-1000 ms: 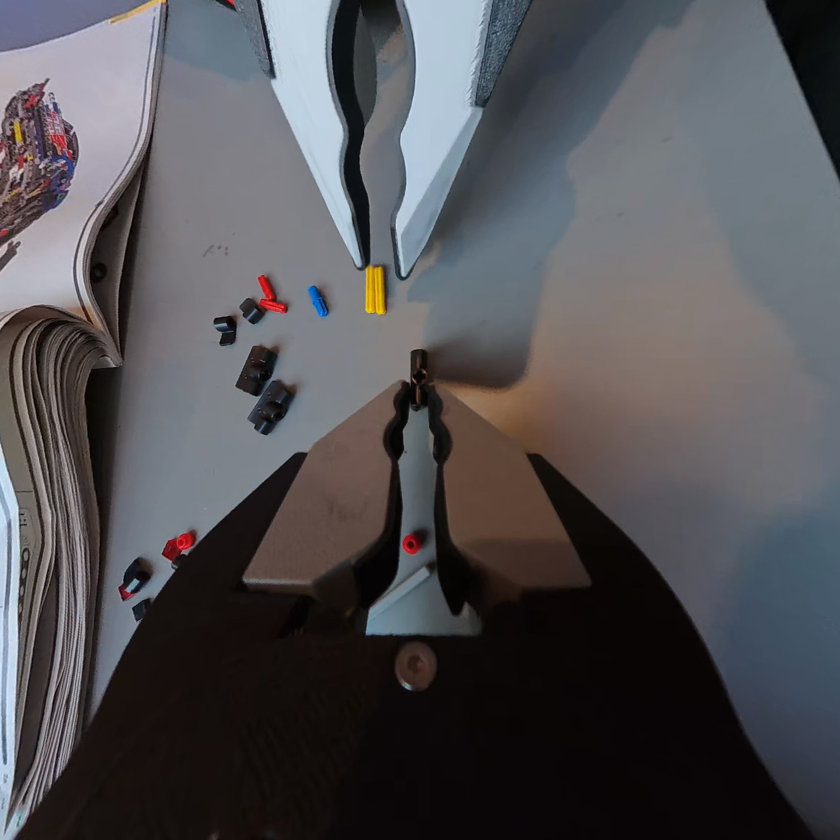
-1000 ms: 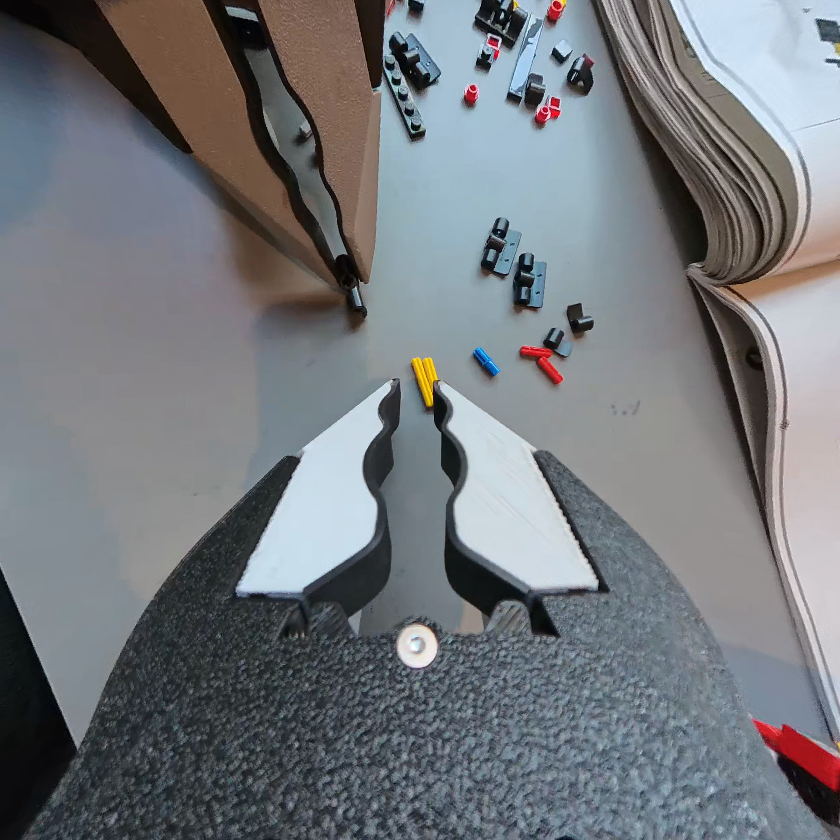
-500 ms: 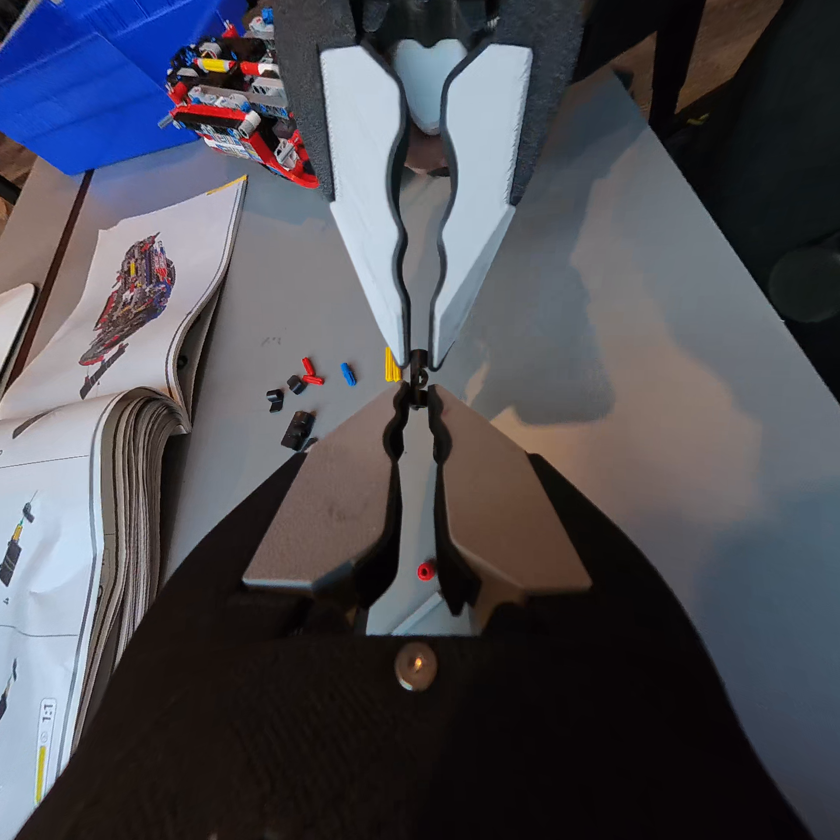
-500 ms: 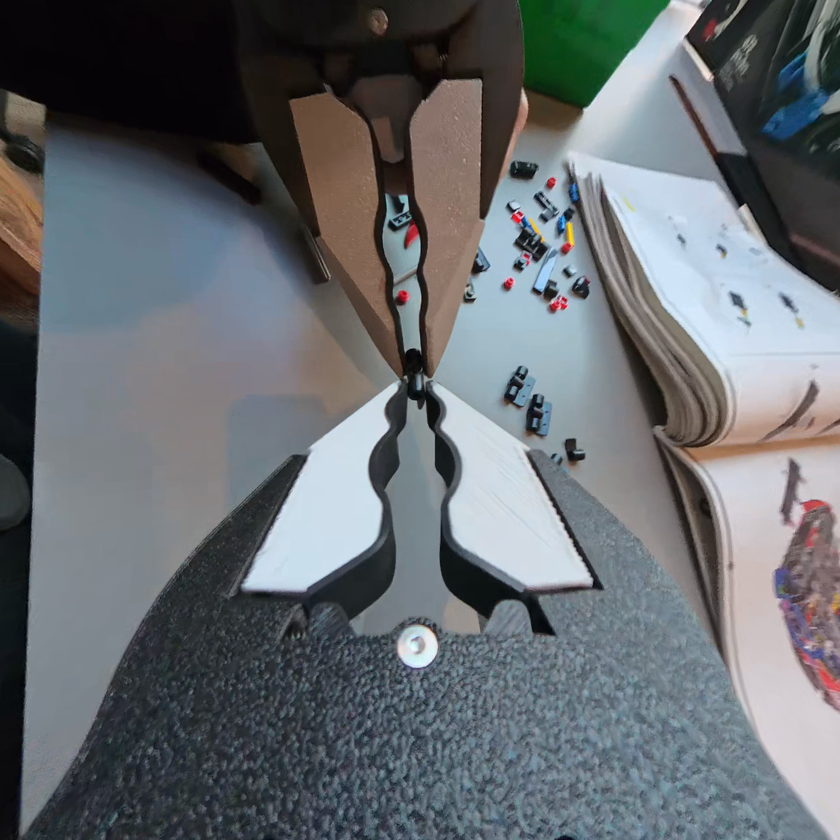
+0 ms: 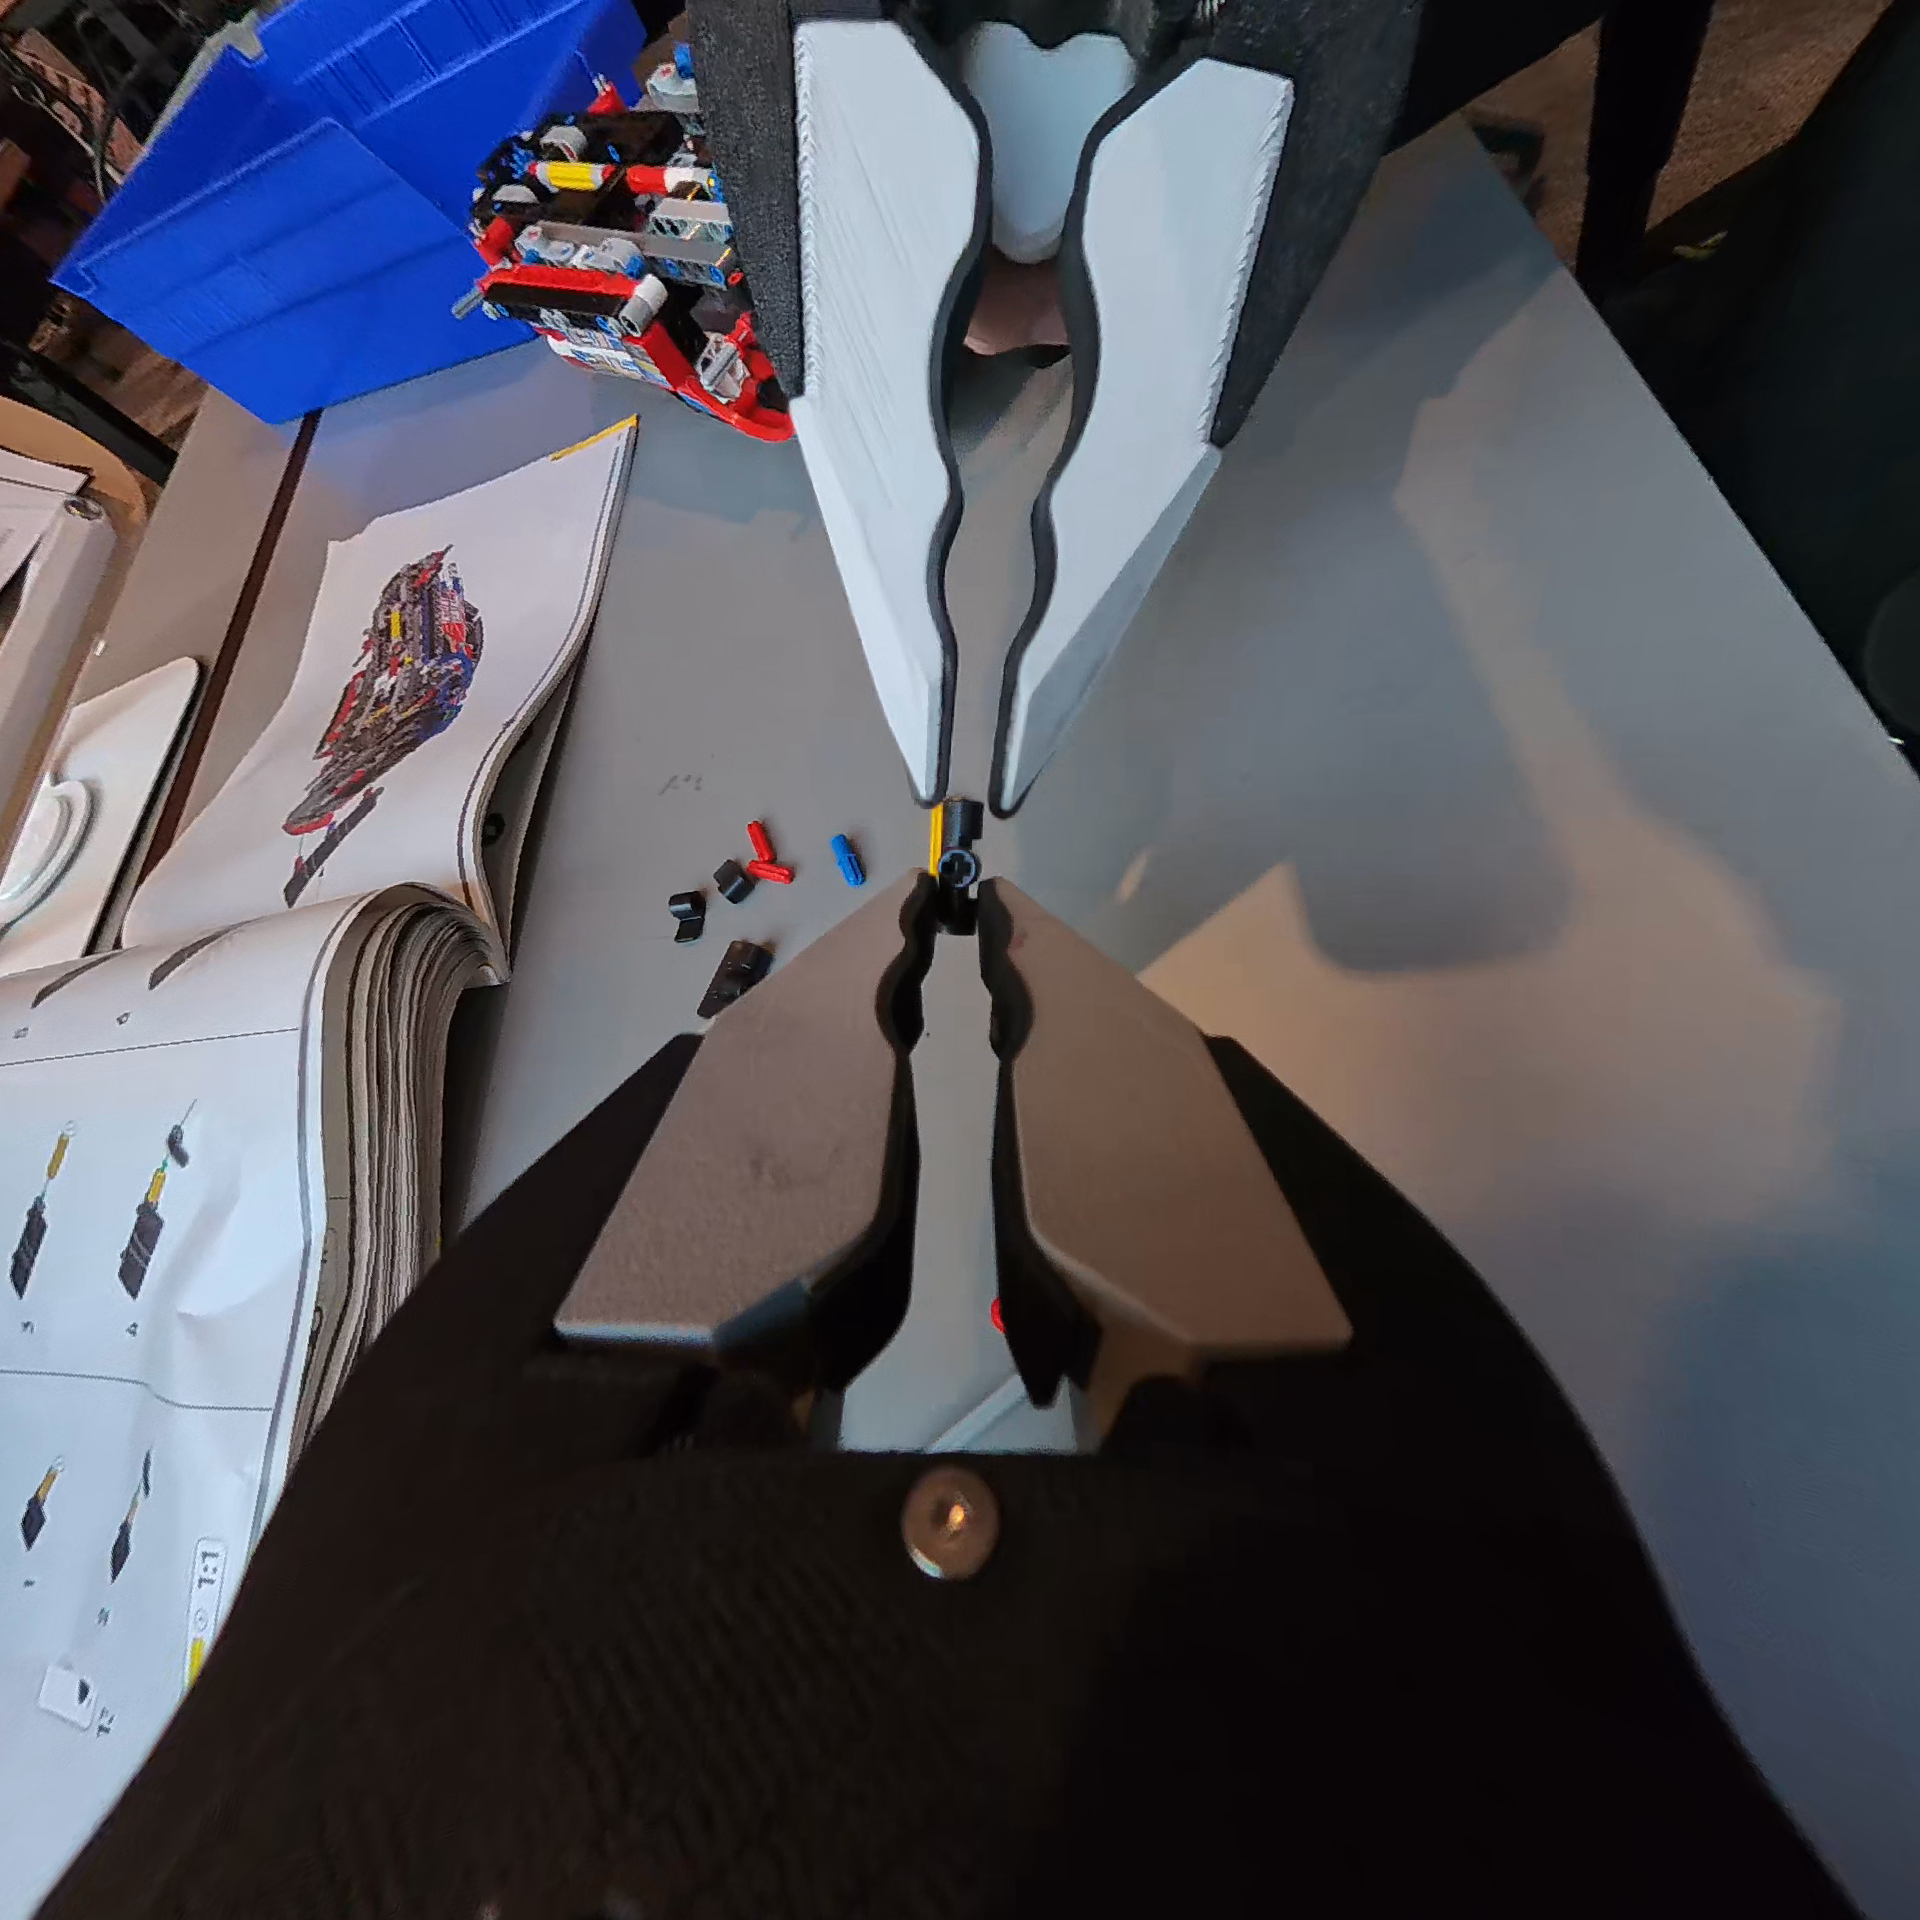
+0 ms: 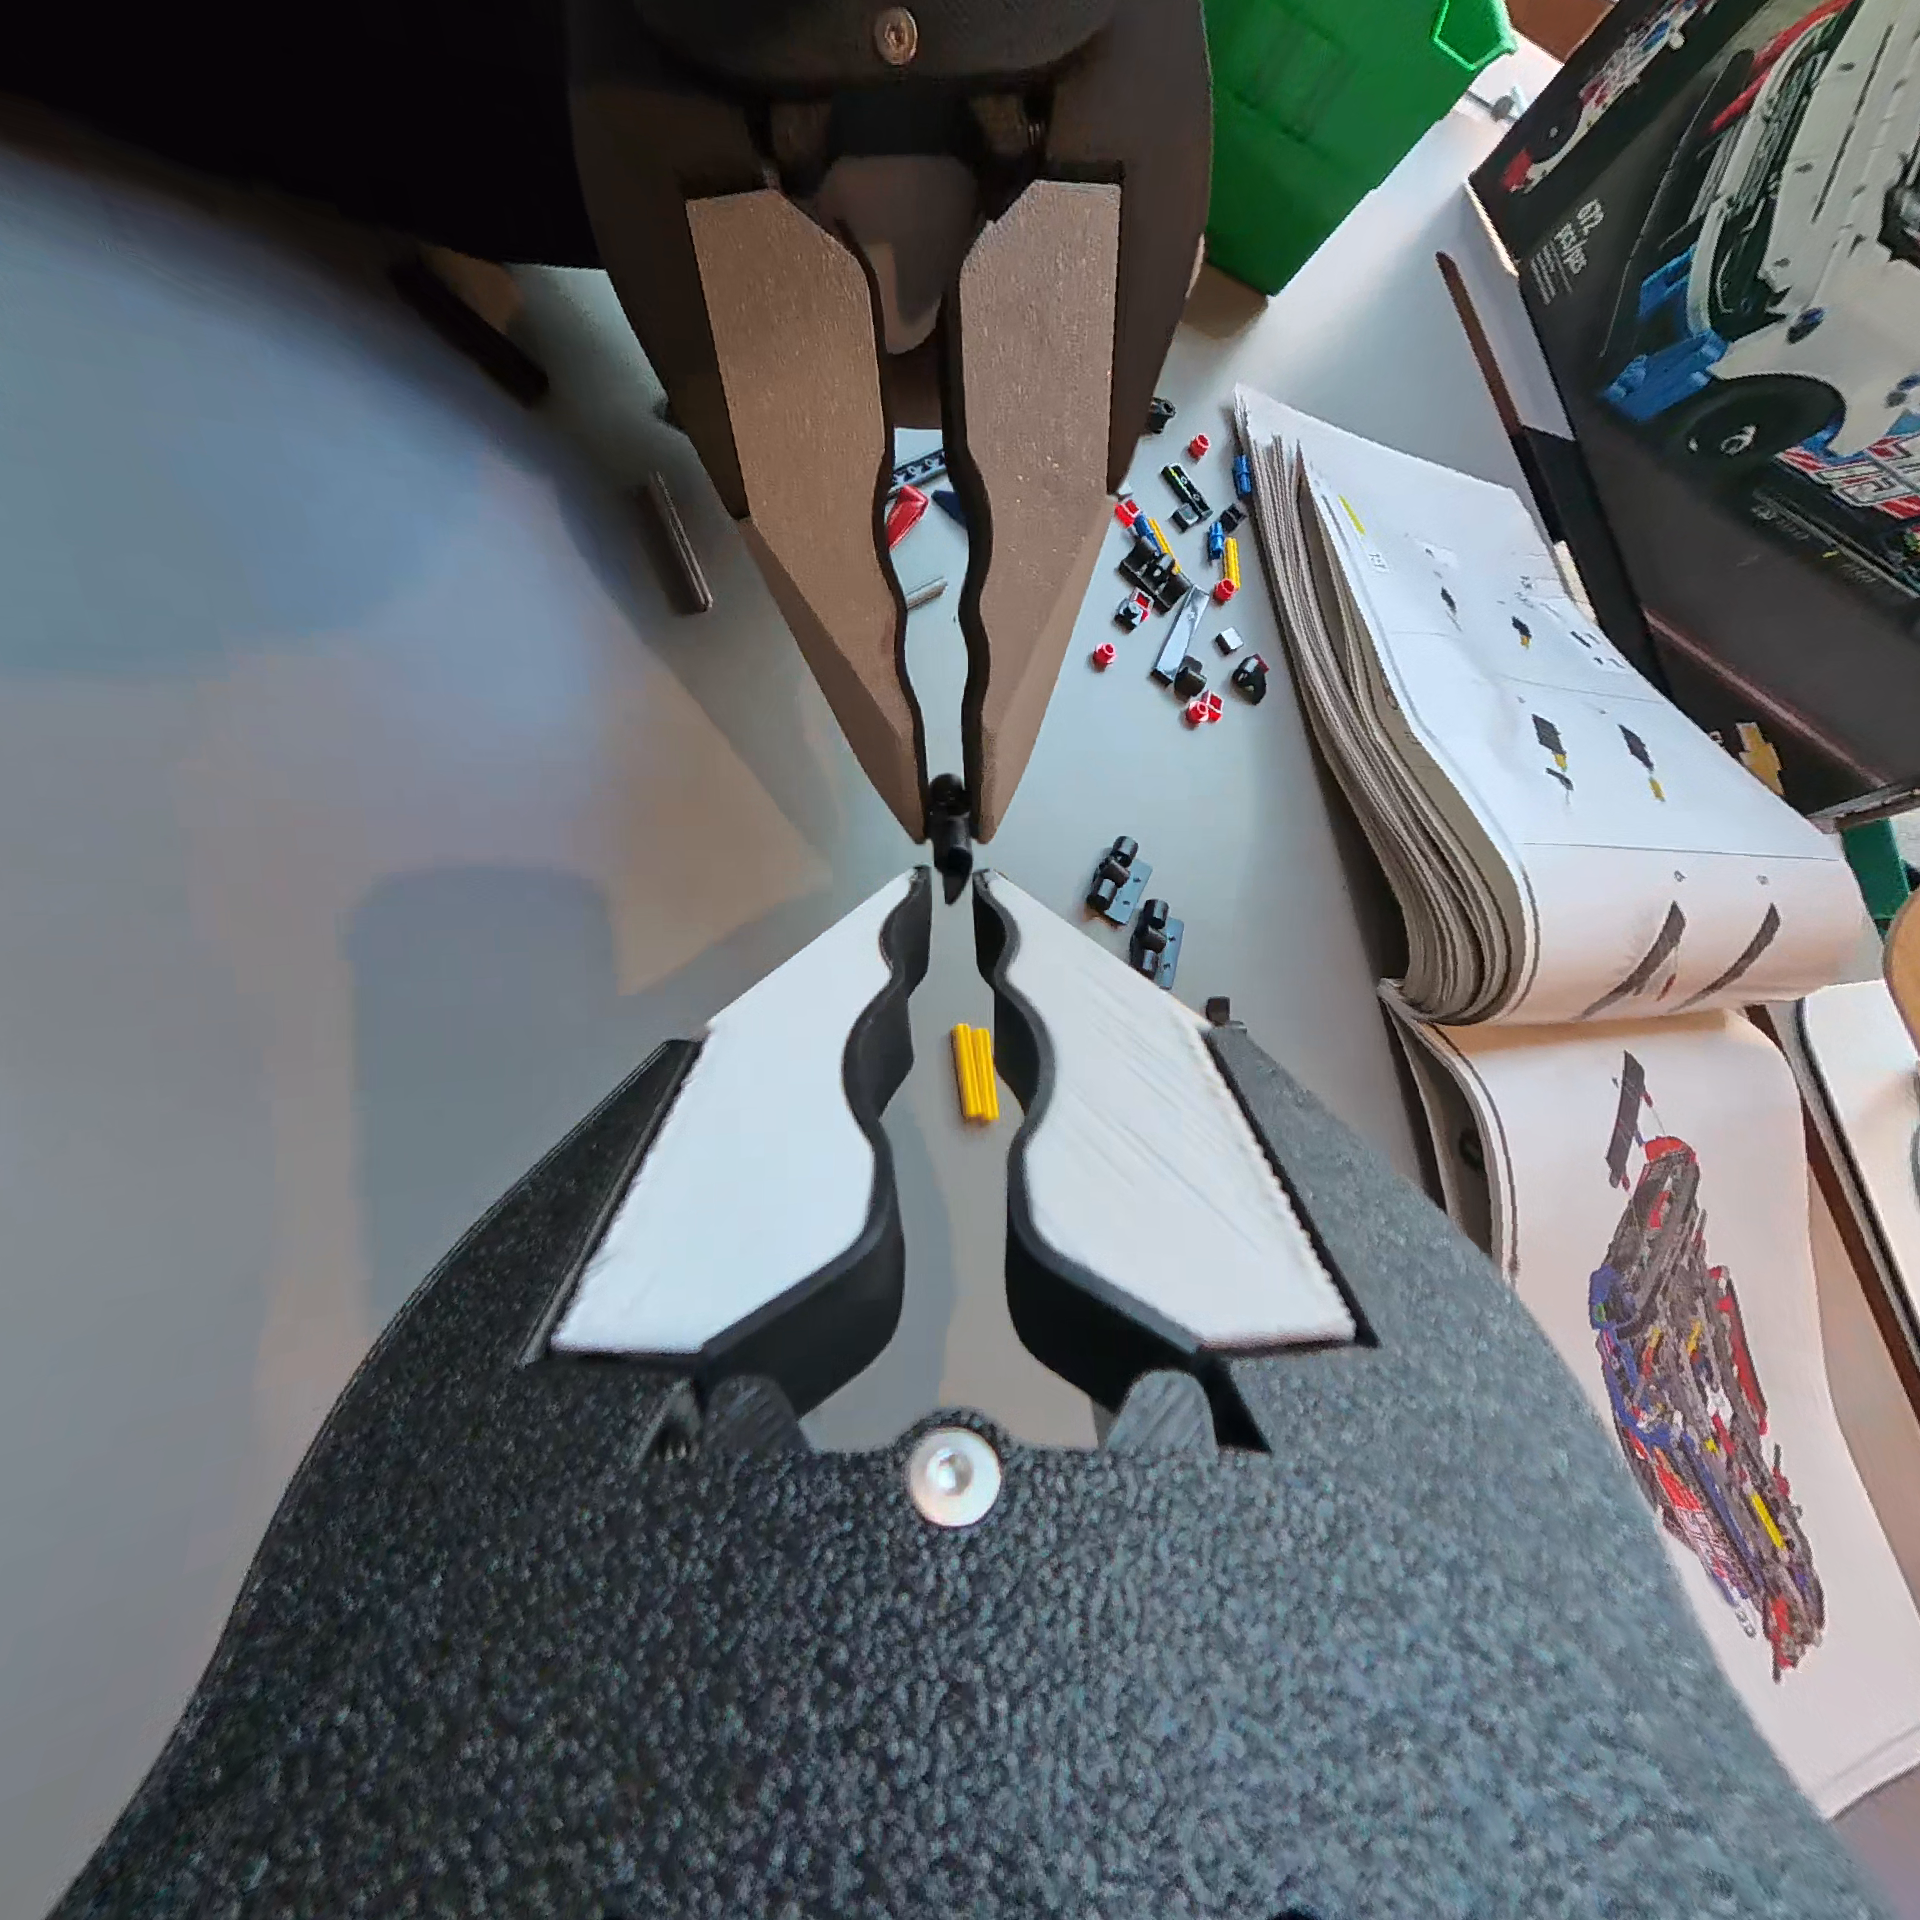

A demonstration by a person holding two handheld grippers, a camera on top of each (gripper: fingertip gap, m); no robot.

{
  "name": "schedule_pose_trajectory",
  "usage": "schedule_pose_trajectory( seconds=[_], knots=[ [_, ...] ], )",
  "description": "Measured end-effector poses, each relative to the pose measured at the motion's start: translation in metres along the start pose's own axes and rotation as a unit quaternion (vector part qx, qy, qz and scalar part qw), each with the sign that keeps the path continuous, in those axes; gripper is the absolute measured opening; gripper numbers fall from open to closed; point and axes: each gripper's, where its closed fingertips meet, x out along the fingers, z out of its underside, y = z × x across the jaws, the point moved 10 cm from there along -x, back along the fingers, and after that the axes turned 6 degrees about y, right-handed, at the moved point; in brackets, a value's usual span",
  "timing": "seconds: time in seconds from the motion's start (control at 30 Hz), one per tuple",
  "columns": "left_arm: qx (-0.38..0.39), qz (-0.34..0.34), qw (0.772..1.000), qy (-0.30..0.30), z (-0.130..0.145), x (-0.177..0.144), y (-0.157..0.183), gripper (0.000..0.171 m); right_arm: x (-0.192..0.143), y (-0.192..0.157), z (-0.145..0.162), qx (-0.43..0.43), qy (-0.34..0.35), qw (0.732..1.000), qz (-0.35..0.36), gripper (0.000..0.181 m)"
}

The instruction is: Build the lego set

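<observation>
On the table: entries follow.
Surface: smooth grey table (image 5: 1455, 727), sunlit in patches, shadowed elsewhere.
Room, far side in left wrist view: blue plastic bin (image 5: 312, 208); beside it a partly built red, black and grey lego model (image 5: 613, 260).
Room, far side in right wrist view: green plastic bin (image 6: 1309, 135); dark printed set box with a car picture (image 6: 1714, 312).
Paper: thick open instruction booklet (image 6: 1507, 779), pages fanned, lying along the table edge.
Loose parts, near: two yellow lego axle rods (image 6: 975, 1072) side by side on the table, seen between the right gripper's fingers; two black hinge-like pieces (image 6: 1132, 909) just beside; red pins (image 5: 767, 854), a blue pin (image 5: 847, 859) and small black clips (image 5: 712, 899) near the booklet.
Loose parts, far: scattered pile of small red, black, blue and yellow pieces (image 6: 1174, 582) beyond the left gripper.
Task piece: small black lego connector (image 5: 958, 868), raised above the table.
Left gripper (image 5: 951, 904): brown-faced fingers pressed onto the black lego connector at their very tips.
Right gripper (image 6: 948, 883): white-faced fingers slightly parted, tips either side of the connector's free end; contact cannot be told.
Relation: the two grippers point tip to tip, the connector between them.
</observation>
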Motion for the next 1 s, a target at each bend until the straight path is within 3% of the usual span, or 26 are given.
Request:
schedule_pose_trajectory(
  seconds=[0.7,0.87,1.0],
  knots=[
    [-0.014,0.017,1.000,0.010,-0.001,0.005,0.003,0.005,0.004,-0.007,0.000,-0.083,-0.011,0.996,0.009,0.005],
    [-0.001,-0.010,0.999,-0.033,0.007,0.004,-0.002,0.005,0.003,0.002,0.011,0.013,-0.053,0.998,-0.012,0.012],
    [0.011,-0.008,0.999,-0.053,0.010,0.009,0.001,0.005,0.004,0.008,0.033,0.052,-0.117,0.992,-0.001,0.002]
  ],
)
